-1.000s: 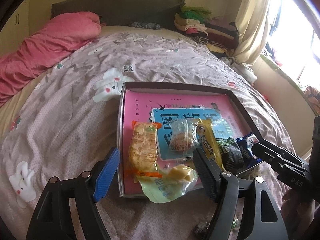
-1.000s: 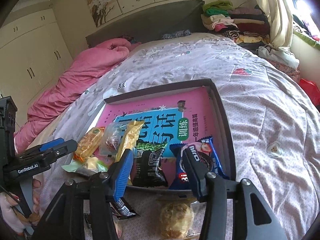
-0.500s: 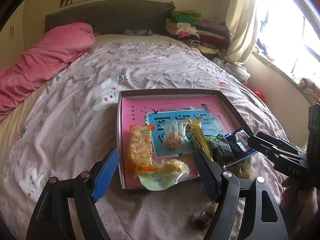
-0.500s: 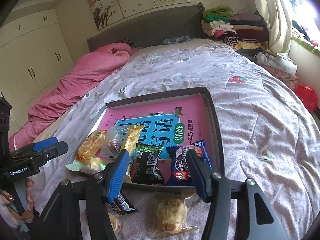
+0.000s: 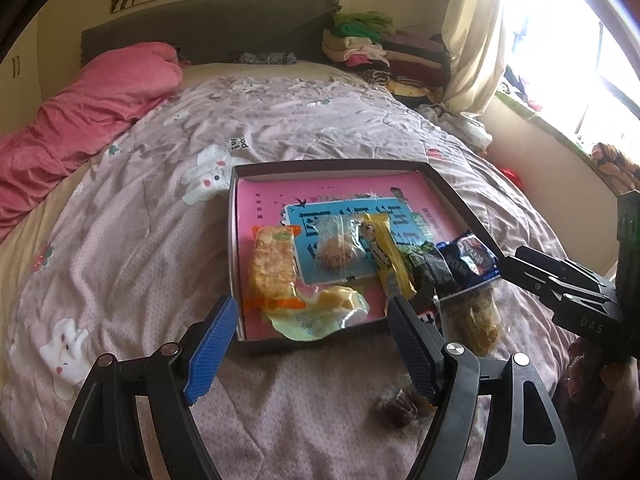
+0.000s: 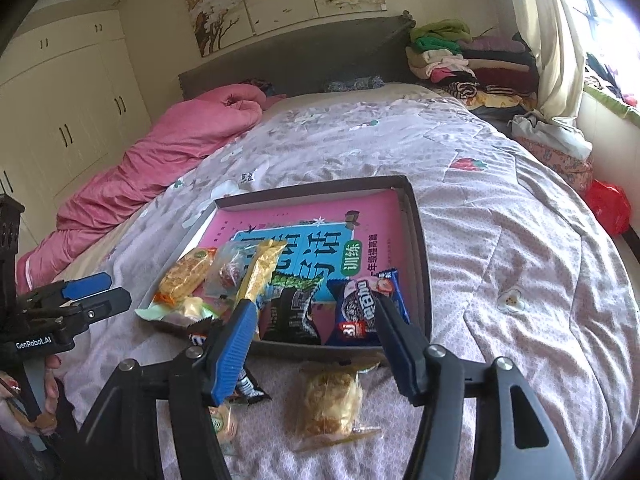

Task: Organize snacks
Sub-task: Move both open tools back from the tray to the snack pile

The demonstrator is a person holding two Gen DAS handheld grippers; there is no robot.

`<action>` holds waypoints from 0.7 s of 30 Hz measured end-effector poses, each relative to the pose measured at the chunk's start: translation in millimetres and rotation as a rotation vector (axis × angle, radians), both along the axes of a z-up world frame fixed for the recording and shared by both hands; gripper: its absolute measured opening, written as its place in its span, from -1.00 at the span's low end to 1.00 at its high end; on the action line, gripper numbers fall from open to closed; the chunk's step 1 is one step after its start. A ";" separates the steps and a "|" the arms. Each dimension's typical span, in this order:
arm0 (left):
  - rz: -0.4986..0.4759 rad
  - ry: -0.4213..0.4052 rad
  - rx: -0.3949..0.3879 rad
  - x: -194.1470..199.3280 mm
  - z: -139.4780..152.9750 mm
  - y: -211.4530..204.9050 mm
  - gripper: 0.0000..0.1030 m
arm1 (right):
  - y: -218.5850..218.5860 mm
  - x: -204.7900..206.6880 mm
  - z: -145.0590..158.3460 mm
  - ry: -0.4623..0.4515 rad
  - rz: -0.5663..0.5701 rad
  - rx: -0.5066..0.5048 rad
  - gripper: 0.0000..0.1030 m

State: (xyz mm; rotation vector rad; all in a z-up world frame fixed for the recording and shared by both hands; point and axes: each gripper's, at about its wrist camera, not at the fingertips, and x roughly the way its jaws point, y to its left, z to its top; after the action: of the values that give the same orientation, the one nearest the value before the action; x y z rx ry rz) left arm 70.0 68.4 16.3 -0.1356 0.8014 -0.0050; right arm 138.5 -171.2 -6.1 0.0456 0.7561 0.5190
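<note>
Snack wrappers glossy plastic film, some clear. Book cover smooth glossy paper. Tray matt dark cardboard. Quilt soft matt cloth, wrinkled. Gripper pads ribbed blue rubber/plastic.

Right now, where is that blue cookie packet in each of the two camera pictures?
Left wrist view: the blue cookie packet sits at the tray's right edge, far right of the snack row.
Right wrist view: the packet lies low in the centre, by the tray's near right corner.
Shared landmark: the pink book lining the tray.
</note>
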 end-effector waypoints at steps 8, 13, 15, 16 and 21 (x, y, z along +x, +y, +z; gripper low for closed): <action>-0.020 0.029 0.009 -5.3 -6.8 -5.7 0.52 | 5.9 -8.4 -5.4 0.023 0.027 -0.012 0.20; -0.039 0.050 0.008 -8.5 -12.4 -10.9 0.52 | 10.0 -15.7 -9.1 0.041 0.051 -0.022 0.20; -0.045 0.063 0.004 -9.9 -16.0 -13.2 0.52 | 11.9 -19.1 -11.7 0.050 0.065 -0.030 0.20; -0.048 0.067 0.001 -10.8 -17.2 -13.8 0.52 | 12.8 -21.1 -12.6 0.053 0.070 -0.032 0.20; -0.075 0.092 0.007 -14.6 -23.6 -21.4 0.52 | 20.7 -32.3 -19.0 0.074 0.108 -0.050 0.20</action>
State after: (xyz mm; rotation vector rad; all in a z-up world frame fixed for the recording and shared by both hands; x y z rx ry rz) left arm 55.5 47.0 -7.3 -0.0995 0.8980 -0.0666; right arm 106.2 -150.5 -25.1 -0.0232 0.8469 0.6035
